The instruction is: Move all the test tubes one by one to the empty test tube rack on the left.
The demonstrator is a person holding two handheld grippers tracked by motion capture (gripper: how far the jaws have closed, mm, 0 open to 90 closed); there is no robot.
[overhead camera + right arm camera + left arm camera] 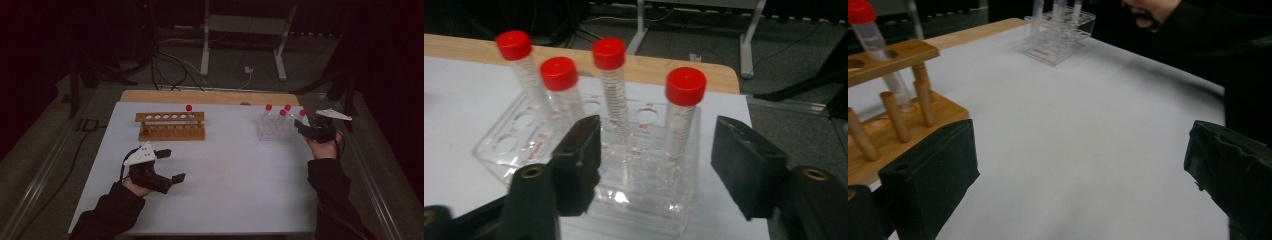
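Work in hand: red-capped tubes look bound from the clear rack (589, 190) to the wooden rack (171, 126), by my read.
Right tongs (656, 160): at the clear rack on the right of the counter (225, 165), half open, jaws either side of the nearest tube (683, 117), pads not yet touching it.
Left tongs (171, 165): low over the counter, just in front of the wooden rack, spread wide, nothing between them.
Target tube: upright in the front right hole of the clear rack, three more tubes standing behind and to its left.
Wooden rack: one tube (189, 114) already stands in a hole near its right end; the other holes are open.
Handling: thin clear plastic, light and stiff, but smooth, so likely to slip or twist in a loose grip.
Where to grip: on the barrel just under the red cap, clear of the neighbours, then lift straight up.
Risk: a skewed pull could drag the light rack along.
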